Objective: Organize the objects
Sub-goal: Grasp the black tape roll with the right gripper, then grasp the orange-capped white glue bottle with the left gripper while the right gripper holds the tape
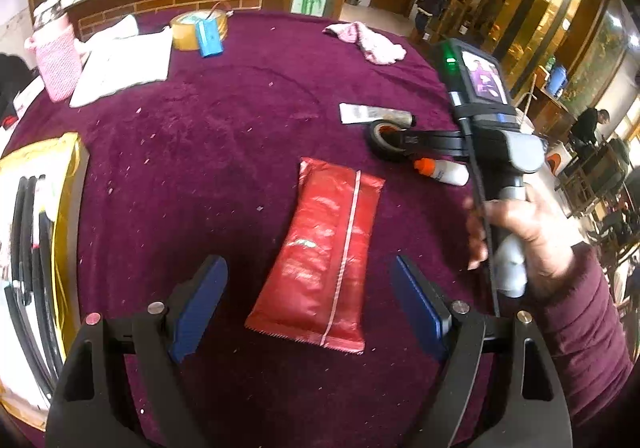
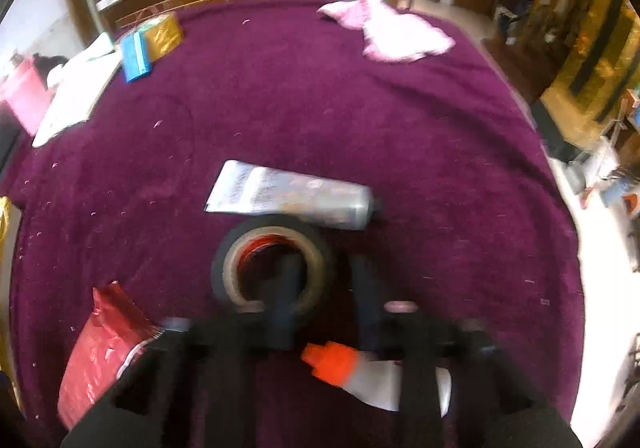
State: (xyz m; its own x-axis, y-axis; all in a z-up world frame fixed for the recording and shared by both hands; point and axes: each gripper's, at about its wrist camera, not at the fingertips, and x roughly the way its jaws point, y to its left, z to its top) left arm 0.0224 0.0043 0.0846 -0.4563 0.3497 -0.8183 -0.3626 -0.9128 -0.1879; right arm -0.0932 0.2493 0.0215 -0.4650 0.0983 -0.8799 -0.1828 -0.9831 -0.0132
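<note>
A red foil pouch (image 1: pixel 320 268) lies flat on the purple tablecloth, between the open blue pads of my left gripper (image 1: pixel 310 304), which hovers over its near end without touching. My right gripper (image 2: pixel 324 280) has one finger inside the hole of a black tape roll (image 2: pixel 272 268) and the other outside its right wall; the view is blurred, so I cannot tell if it grips. The roll (image 1: pixel 384 140) and right gripper also show in the left wrist view. A silver tube (image 2: pixel 292 200) lies just beyond the roll. A white bottle with an orange cap (image 2: pixel 360 372) lies under the right gripper.
A pink cloth (image 2: pixel 392 32) lies at the far edge. A yellow tape roll (image 1: pixel 188 28), a blue box (image 1: pixel 210 36), a white cloth (image 1: pixel 124 64) and a pink bag (image 1: pixel 56 60) sit at the far left. A yellow-rimmed tray with black cables (image 1: pixel 64 208) is at the left.
</note>
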